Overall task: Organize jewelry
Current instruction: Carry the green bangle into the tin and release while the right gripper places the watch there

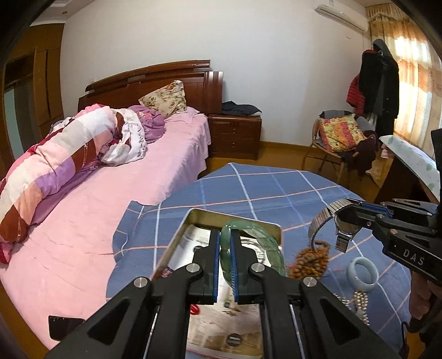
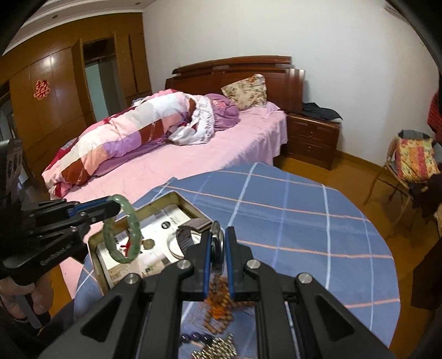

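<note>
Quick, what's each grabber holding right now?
Left gripper: closed on the green bracelet, held up over the tin box.
Right gripper: closed on the watch, lifted off the table.

The room had white walls point(image 1: 165, 36) and a brown wood floor point(image 2: 359, 176). A big bed point(image 1: 165, 154) with a pink sheet stood against the wall. A rolled-up quilt point(image 1: 63, 154) and a flowery pillow point(image 1: 165, 98) lay on it. A dark wood nightstand point(image 1: 234, 135) stood beside the bed, with dark clothes on top. A chair point(image 1: 331, 143) held a bright cushion. Coats point(image 1: 381, 82) hung near the curtains point(image 1: 406, 69), and sunlight came through them. An air conditioner point(image 1: 342, 15) sat high on the wall. Tall brown closets point(image 2: 55, 105) filled one side. A round table wore a blue checked cloth point(image 2: 304, 221).
</note>
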Tool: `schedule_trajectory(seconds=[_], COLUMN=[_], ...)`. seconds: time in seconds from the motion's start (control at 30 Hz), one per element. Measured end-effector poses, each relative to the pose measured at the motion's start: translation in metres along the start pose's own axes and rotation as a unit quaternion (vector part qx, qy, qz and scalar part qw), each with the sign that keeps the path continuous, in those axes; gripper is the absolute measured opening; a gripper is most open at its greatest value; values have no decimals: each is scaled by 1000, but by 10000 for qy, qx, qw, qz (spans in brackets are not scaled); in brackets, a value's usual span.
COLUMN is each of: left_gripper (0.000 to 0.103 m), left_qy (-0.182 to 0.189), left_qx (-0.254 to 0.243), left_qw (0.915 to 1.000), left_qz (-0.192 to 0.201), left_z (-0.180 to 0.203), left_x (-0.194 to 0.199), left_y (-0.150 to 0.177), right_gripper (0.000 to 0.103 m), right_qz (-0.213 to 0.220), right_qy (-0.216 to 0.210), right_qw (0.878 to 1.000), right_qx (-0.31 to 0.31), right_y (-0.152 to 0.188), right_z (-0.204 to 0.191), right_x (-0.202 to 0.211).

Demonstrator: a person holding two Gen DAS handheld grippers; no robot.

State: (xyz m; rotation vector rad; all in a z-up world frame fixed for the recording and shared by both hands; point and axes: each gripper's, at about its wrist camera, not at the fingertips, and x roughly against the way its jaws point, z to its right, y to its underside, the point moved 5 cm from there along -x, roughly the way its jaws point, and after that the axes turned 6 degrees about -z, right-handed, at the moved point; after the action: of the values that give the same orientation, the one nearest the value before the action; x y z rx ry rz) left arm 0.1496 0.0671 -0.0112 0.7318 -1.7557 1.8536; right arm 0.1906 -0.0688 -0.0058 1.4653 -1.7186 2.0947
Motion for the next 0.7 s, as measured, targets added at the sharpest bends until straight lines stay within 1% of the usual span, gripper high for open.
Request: schedule_trajectory(seconds=[0.2, 0.33, 0.47, 0.7], left_gripper=[6, 6, 6, 6], left_qy=[-106, -180, -238, -255], left_qx=[82, 168, 237, 266], left_qw=[9999, 9996, 9991, 9985], left_qz=[-77, -162, -270, -409], left_z=[-14, -25, -35, -39], left_x=[-10, -17, -24, -32], left_y=[0, 4, 9, 18], right_gripper=[12, 12, 12, 12], right_qz=[-59, -113, -225, -451], right_qy=[-50, -185, -251, -353], right_qw=[9999, 9997, 9993, 9981], right_qx=[141, 90, 152, 240], right_y=[-10, -13, -12, -3], right_z=[-18, -28, -40, -58], right_x=[-16, -27, -41, -60])
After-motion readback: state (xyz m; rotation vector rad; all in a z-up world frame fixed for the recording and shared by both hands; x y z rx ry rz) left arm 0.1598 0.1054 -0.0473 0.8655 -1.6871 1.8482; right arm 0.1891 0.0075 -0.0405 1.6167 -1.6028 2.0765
